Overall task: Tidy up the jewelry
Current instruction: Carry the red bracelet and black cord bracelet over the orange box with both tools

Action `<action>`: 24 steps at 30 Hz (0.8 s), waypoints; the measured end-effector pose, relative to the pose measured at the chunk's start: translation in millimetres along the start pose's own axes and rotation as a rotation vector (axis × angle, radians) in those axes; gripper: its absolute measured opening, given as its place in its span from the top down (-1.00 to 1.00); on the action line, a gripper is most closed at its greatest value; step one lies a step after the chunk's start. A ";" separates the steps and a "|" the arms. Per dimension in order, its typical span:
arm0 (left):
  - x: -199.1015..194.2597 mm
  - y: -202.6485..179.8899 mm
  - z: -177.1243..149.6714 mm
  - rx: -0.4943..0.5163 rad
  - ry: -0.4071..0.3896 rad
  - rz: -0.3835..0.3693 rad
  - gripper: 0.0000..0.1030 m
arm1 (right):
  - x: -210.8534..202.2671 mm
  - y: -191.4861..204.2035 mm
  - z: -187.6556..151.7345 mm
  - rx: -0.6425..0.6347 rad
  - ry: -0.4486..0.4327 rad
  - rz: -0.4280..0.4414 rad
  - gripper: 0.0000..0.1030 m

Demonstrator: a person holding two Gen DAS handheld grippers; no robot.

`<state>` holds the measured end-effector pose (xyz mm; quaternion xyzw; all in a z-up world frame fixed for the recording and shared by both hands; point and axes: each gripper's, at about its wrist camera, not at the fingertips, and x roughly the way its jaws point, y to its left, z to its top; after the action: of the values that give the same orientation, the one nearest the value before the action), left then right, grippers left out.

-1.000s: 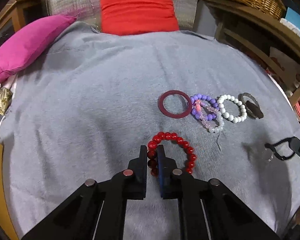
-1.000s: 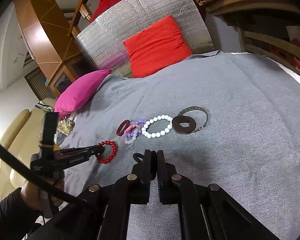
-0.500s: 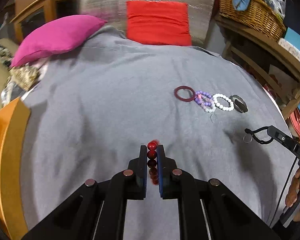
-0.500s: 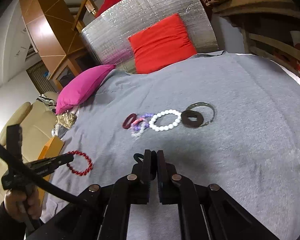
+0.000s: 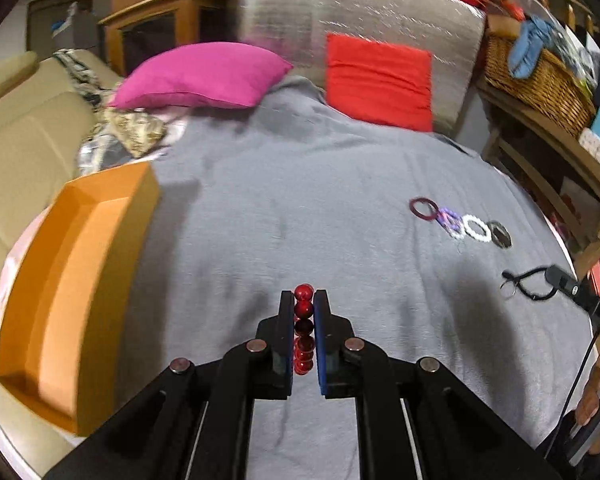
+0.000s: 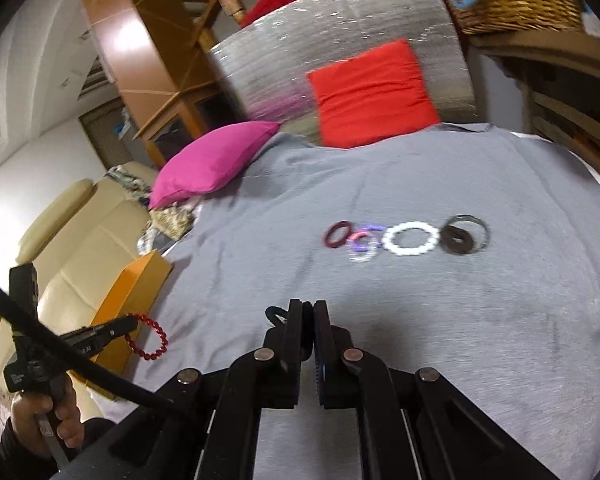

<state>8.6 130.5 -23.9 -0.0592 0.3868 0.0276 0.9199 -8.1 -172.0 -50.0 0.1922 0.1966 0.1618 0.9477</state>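
My left gripper (image 5: 304, 300) is shut on a red bead bracelet (image 5: 303, 322) and holds it above the grey cloth. In the right wrist view the bracelet (image 6: 150, 338) hangs from the left gripper beside an orange tray (image 6: 132, 292). The tray (image 5: 80, 264) lies at the left. My right gripper (image 6: 304, 308) is shut on a thin black looped piece (image 6: 275, 314), also seen in the left wrist view (image 5: 528, 282). A row of jewelry lies on the cloth: a dark red ring (image 6: 336, 234), a purple and pink bead bracelet (image 6: 364, 242), a white bead bracelet (image 6: 410, 238), a dark disc with a metal bangle (image 6: 462, 236).
A pink cushion (image 5: 200, 76) and a red cushion (image 5: 378, 80) lie at the far end of the grey cloth (image 5: 320, 184). A beige sofa (image 5: 24, 132) is at the left. A wicker basket (image 5: 540, 68) stands on wooden shelves at the right.
My left gripper has lifted the red bracelet off the cloth and carried it left, toward the orange tray. My right gripper stays shut, its view shifted slightly.
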 end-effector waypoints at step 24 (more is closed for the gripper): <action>-44.3 193.9 5.1 -0.363 -0.068 0.314 0.82 | 85.5 203.7 20.2 -0.282 0.087 0.231 0.88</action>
<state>-37.5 323.2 -5.6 -0.1617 0.3487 0.2413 0.8911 28.0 32.6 27.7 0.0716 0.1894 0.3037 0.9310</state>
